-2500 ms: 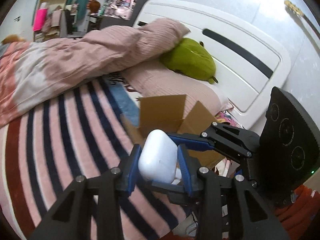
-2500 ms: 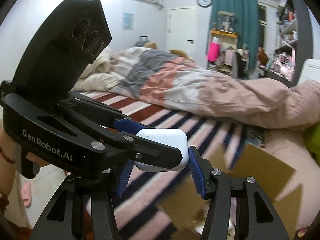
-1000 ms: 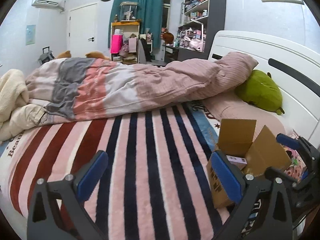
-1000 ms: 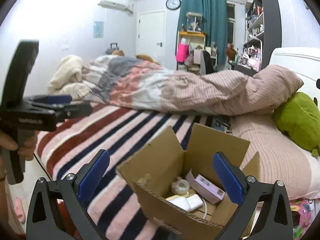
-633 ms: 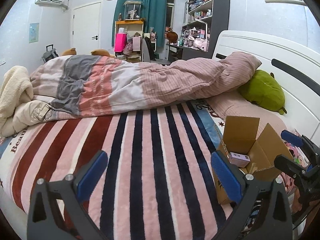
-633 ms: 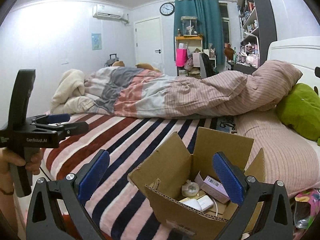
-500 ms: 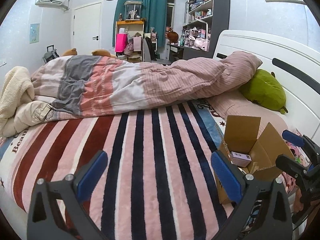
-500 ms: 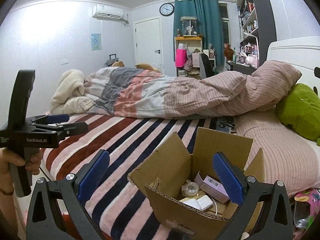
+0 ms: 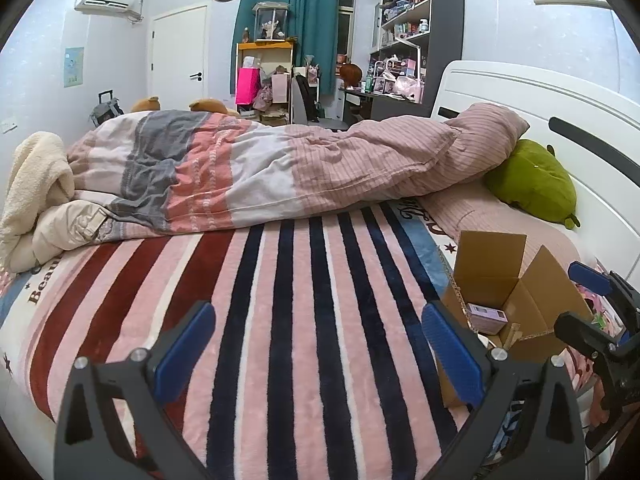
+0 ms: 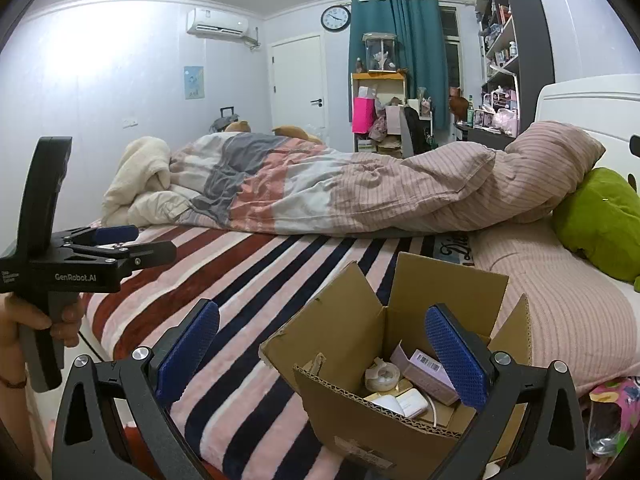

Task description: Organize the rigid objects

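Both the left gripper (image 9: 316,344) and right gripper (image 10: 322,346) are held spread and empty, collected items lie inside the cardboard box (image 10: 340,344) on the striped blanket (image 9: 280,280), so withdrawal is judged best made without clipping its flaps.

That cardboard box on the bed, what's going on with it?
A person is tidying small things into the open brown cardboard box on the striped pink blanket. Inside lie a pale purple carton, a roll of clear tape and some white gadgets. Both the left gripper and the right gripper are open and empty.
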`<state>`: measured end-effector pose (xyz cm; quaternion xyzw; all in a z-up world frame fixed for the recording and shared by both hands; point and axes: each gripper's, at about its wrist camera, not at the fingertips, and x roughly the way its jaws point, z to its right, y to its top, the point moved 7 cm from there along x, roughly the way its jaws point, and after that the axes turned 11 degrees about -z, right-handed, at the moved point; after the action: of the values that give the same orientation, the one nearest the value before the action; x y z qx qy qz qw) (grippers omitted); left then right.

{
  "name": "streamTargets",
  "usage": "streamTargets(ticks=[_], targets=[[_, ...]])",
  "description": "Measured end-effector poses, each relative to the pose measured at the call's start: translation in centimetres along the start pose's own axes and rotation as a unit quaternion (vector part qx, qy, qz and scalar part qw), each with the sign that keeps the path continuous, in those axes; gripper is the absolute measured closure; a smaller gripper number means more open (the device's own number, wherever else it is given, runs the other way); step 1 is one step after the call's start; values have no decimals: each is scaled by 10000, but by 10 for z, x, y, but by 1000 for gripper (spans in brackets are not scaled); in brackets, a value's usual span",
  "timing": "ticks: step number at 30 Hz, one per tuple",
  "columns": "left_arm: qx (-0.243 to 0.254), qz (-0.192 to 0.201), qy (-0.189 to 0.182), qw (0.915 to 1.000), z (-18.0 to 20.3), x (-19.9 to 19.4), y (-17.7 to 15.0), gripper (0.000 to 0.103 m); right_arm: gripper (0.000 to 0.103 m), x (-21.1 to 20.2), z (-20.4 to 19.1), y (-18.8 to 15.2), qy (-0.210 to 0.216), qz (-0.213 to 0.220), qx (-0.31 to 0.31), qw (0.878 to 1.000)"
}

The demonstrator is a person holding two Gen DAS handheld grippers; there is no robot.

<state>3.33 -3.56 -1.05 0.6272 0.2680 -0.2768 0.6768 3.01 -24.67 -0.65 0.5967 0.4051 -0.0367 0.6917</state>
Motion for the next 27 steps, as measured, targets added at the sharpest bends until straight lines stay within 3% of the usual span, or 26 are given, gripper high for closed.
streamTargets(ticks=[27], targets=[[-24, 82, 58, 9999, -1, -9, 1, 1, 0, -3, -7, 2, 22, 36, -65, 10000]])
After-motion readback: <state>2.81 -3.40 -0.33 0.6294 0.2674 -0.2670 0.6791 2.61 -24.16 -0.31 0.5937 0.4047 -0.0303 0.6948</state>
